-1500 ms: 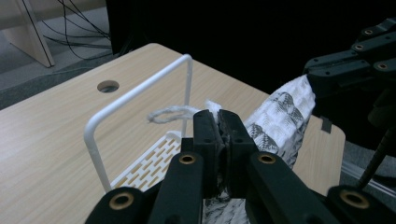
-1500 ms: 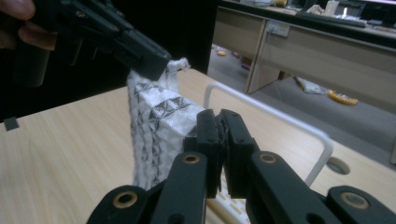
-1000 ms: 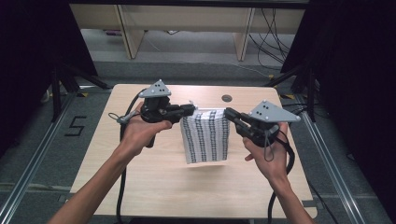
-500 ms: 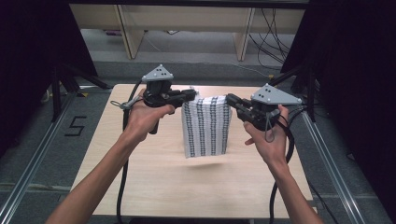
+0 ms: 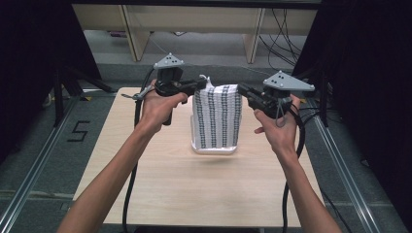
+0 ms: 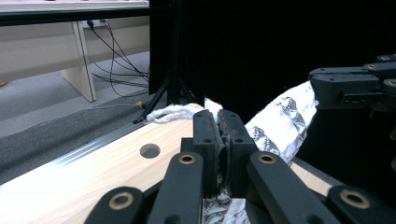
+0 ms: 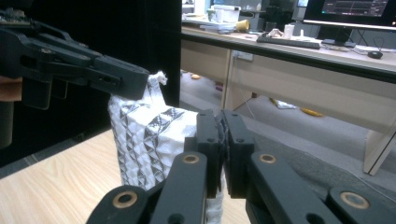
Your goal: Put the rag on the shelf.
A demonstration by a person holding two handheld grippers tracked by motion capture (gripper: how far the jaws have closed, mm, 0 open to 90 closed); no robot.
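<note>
A white cloth with dark patterned stripes (image 5: 217, 116) hangs like a curtain over the middle of the wooden table (image 5: 194, 194). My left gripper (image 5: 201, 83) is shut on its top left corner, and my right gripper (image 5: 241, 90) is shut on its top right corner. In the left gripper view the closed jaws (image 6: 219, 123) pinch the cloth (image 6: 280, 121), with the right gripper (image 6: 355, 86) beyond it. In the right gripper view the jaws (image 7: 220, 126) clamp the fabric (image 7: 149, 135), and the left gripper (image 7: 93, 70) holds the far corner. The cloth's lower edge sits close above the tabletop.
The table has a round hole (image 6: 149, 150) near its far edge. Metal floor rails (image 5: 29, 189) run along both sides of the table. Wooden desk legs (image 5: 131, 29) and cables (image 5: 286, 24) stand behind it. Dark curtains close in left and right.
Both grippers have risen and moved away from me, keeping hold of the cloth. The cloth has come up with them and now hangs straighter and taller.
</note>
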